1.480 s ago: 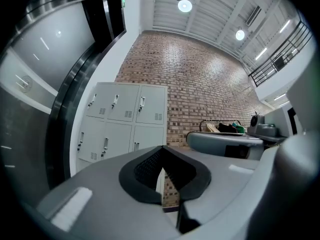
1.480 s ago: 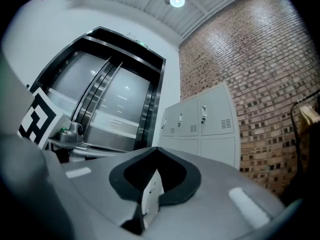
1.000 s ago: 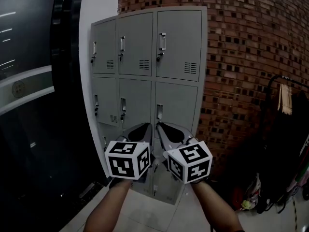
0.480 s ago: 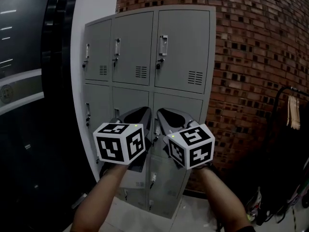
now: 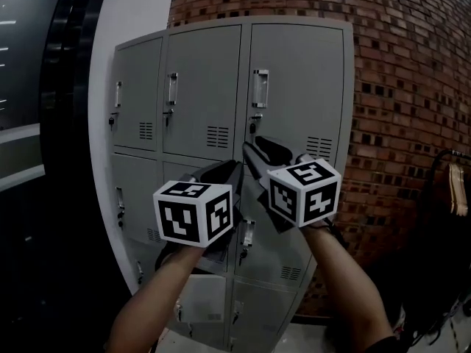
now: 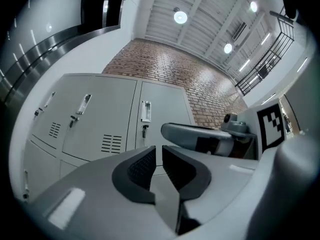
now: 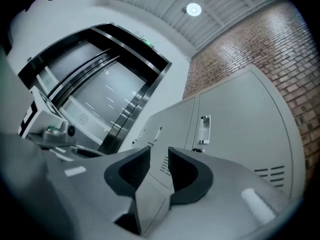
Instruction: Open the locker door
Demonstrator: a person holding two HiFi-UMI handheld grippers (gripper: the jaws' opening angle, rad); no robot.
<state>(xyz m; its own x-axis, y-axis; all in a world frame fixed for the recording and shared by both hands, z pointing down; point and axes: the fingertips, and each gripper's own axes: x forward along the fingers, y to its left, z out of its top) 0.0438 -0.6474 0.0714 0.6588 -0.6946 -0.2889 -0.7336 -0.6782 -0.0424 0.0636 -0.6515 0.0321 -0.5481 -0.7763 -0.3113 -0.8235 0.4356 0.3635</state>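
Note:
A grey bank of lockers stands against a brick wall, all doors closed. The top right door has a metal handle with a lock under it. The same handle shows ahead in the right gripper view. My right gripper is raised in front of that door, just below the lock and apart from it. Its jaws have just been opening and hold nothing. My left gripper hovers lower and to the left, its pads almost together and empty.
A curved brick wall runs behind and to the right of the lockers. A white pillar and dark glass panels lie on the left. At the far right stands a clothes rack. Below are two more rows of locker doors.
Both grippers have risen and come closer to the lockers, from the middle row up toward the top row. The right one now sits higher than the left.

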